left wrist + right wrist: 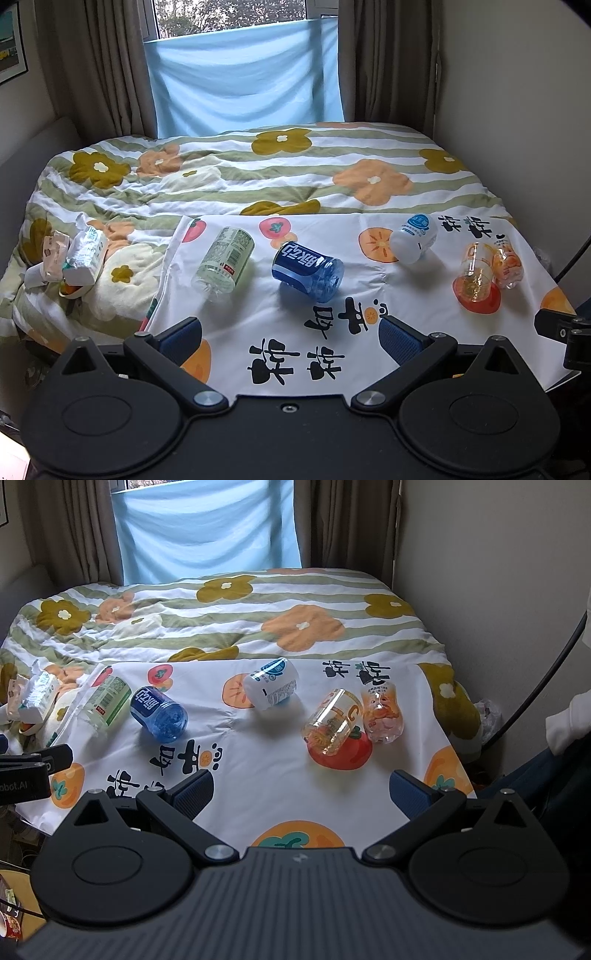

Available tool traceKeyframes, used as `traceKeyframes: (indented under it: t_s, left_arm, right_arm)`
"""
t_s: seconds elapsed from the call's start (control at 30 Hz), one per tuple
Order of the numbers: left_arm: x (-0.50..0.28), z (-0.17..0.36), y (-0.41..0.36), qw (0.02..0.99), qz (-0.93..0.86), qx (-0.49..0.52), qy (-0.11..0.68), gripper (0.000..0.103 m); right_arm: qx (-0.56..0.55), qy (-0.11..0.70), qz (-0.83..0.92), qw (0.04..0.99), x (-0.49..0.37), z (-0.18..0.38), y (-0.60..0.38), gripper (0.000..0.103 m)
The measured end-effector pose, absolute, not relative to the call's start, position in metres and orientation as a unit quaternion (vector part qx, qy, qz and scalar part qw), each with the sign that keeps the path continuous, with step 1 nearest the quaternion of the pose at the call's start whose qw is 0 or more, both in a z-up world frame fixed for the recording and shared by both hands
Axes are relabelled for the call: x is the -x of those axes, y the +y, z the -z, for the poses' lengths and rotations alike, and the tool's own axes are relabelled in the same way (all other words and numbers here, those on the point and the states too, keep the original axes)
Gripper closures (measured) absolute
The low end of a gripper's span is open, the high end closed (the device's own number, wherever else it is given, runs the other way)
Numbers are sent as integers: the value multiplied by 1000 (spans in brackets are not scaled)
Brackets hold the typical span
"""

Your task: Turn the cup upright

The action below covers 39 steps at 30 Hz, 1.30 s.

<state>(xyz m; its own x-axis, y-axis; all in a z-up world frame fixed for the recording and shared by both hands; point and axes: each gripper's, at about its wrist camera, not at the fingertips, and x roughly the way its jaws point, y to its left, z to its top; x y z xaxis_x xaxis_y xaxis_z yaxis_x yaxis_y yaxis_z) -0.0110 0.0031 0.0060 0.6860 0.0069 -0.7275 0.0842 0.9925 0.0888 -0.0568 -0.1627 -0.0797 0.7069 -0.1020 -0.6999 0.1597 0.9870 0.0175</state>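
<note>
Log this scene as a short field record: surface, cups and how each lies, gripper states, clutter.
surface: printed cloth spread over a flowered quilt
green-label cup: on its side, far left of the row
blue cup: on its side
white cup: tipped over
clear orange cup: on its side, touching the peach cup
left gripper: open, holding nothing
right gripper: open, holding nothing
clutter: tissue packs on the quilt, left of the cloth

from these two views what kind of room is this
Most likely a bedroom: a bed with a flowered quilt, brown curtains around a window, and cut bottle cups lying on a printed cloth.
</note>
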Motion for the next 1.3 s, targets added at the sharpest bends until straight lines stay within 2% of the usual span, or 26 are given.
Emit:
traceKeyframes:
  t_s: [1.3]
  left_arm:
    - [13,-7,5,917,16,-59,395,0]
  right_arm:
    - [-39,375,68,924,59,79,-157,0]
